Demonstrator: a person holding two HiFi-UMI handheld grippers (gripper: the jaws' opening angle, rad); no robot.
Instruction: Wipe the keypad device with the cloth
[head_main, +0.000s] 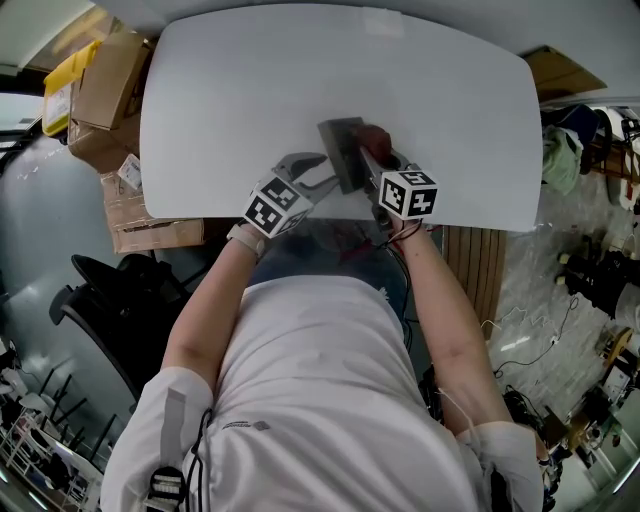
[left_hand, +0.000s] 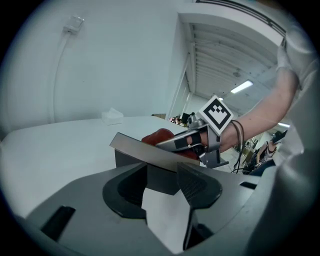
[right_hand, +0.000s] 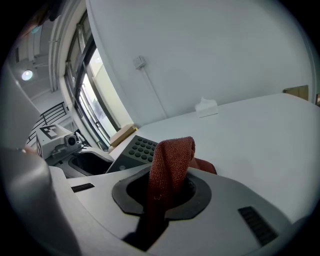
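Observation:
The dark grey keypad device (head_main: 343, 150) lies tilted near the white table's (head_main: 250, 90) front edge. In the left gripper view its flat top (left_hand: 150, 155) slopes across the frame. My left gripper (left_hand: 162, 180) has its jaws closed on the device's near end, one pad on each side. My right gripper (right_hand: 167, 187) is shut on a red cloth (right_hand: 170, 165), which sticks up between its jaws. The cloth (head_main: 376, 136) rests against the device's right side. The keypad's round buttons (right_hand: 139, 147) show just left of the cloth.
A small white object (left_hand: 112, 116) sits at the table's far side. Cardboard boxes (head_main: 100, 90) stand off the table's left end, with a dark chair (head_main: 110, 300) below them. The table's front edge (head_main: 470, 222) runs just in front of both grippers.

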